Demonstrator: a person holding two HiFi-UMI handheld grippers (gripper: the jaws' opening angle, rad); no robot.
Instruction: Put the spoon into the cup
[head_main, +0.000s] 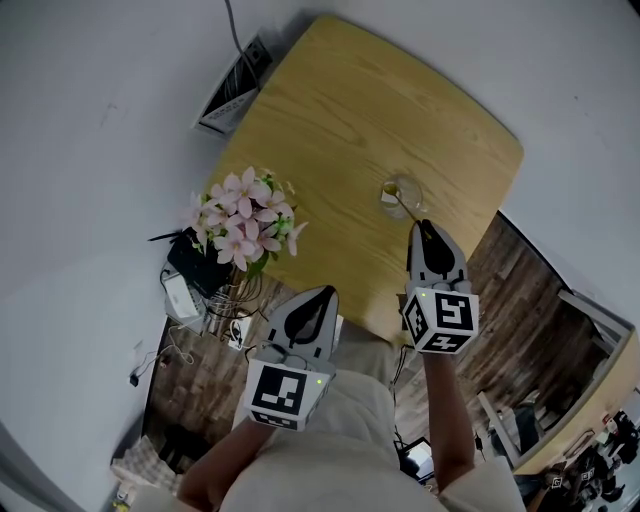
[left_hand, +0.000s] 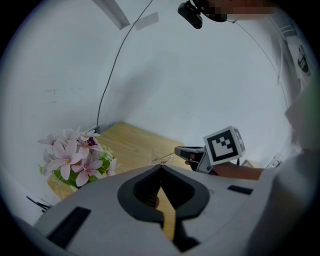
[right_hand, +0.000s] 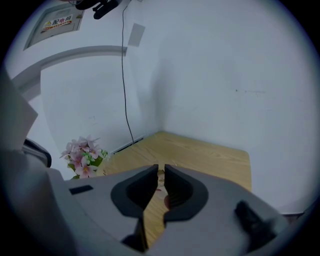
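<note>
Two outstretched: left gripper (head_main: 324, 293) closed, right gripper (head_main: 422, 227) pinching spoon (head_main: 406, 208) at cup (head_main: 398, 185).

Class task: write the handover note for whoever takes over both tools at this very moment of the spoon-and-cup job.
Left tool: shut, with nothing in it, at the table's near edge by the pink flowers.
Right tool: jaws closed to a narrow gap, apparently on the spoon's handle, just on the near side of the glass cup.
Things: the cup stands upright on the wooden table. The spoon leans in it, far end inside.
Done: the spoon looks to be in the cup.
Left: probably open the right tool and draw it away without tipping the cup.
</note>
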